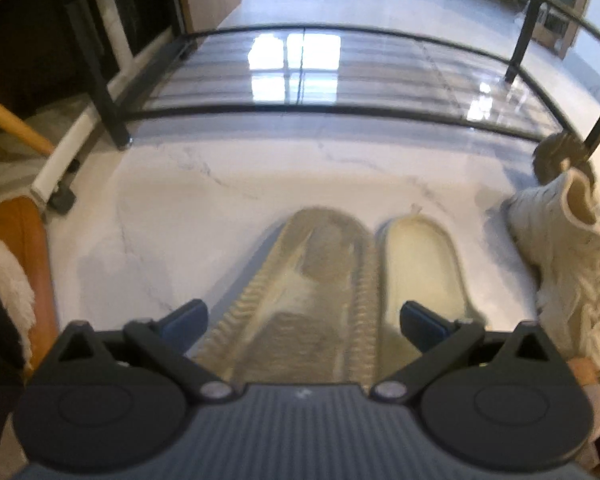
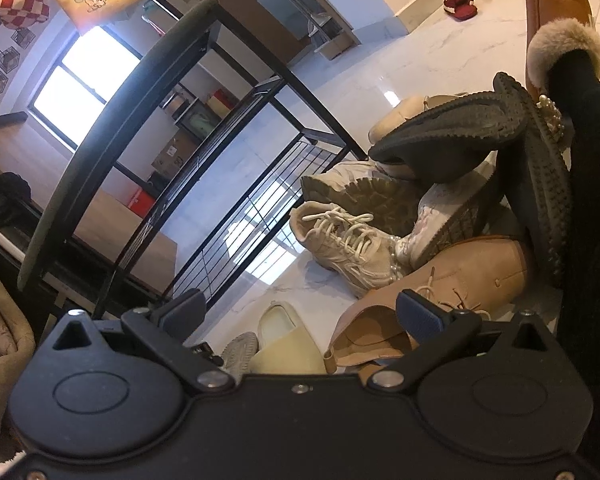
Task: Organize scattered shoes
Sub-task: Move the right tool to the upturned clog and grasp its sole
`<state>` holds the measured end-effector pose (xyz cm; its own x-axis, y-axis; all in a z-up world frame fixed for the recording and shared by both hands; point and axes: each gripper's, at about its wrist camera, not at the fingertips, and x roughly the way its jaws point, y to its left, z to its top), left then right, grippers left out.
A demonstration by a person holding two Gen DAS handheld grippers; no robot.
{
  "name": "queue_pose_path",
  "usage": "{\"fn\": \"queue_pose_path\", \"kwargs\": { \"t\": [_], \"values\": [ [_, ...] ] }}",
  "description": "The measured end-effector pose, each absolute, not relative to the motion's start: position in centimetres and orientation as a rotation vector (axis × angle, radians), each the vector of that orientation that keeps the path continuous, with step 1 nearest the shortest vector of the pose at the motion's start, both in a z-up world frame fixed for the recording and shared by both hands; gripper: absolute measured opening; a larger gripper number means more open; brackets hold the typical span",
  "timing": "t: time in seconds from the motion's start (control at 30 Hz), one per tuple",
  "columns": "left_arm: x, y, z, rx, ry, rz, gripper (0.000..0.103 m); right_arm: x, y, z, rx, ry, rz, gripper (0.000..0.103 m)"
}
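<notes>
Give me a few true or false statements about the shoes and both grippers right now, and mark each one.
1. The left gripper is open, with a grey knit shoe between its fingers. True.
2. A cream slipper lies beside the grey knit shoe on the floor. True.
3. The rack shelf ahead of the left gripper holds three shoes. False: no shoes show on it.
4. The right gripper is shut on a white sneaker. False: it is open and holds nothing; the sneaker lies in the pile ahead.
5. A tan lace-up shoe lies close to the right gripper's right finger. True.
</notes>
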<state>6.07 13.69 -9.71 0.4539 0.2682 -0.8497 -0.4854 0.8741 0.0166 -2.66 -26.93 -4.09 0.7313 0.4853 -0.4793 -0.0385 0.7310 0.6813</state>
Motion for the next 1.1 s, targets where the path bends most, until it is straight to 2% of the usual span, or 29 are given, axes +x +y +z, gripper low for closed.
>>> {"fn": "queue_pose_path", "kwargs": {
  "t": [0.3, 0.6, 0.87, 1.1],
  "values": [
    [3.3, 14.2, -2.1, -0.184, 0.962, 0.424, 0.102, 0.7, -22.5, -5.2, 0.597, 0.813, 0.461, 0.103],
    [-0.2, 17.1, 2.7, 0.067, 0.966, 0.357, 0.102, 4.6, -12.6, -8.4, 0.587, 0.982, 0.649, 0.103],
    [-0.8, 22.1, 1.9, -0.106, 0.969, 0.372, 0.102, 6.9, -4.5, -15.8, 0.937, 1.322, 0.799, 0.103],
    [-1.0, 23.7, 2.3, -0.18, 0.971, 0.303, 0.102, 6.2, -3.4, -20.6, 1.094, 1.441, 0.567, 0.103]
  ]
}}
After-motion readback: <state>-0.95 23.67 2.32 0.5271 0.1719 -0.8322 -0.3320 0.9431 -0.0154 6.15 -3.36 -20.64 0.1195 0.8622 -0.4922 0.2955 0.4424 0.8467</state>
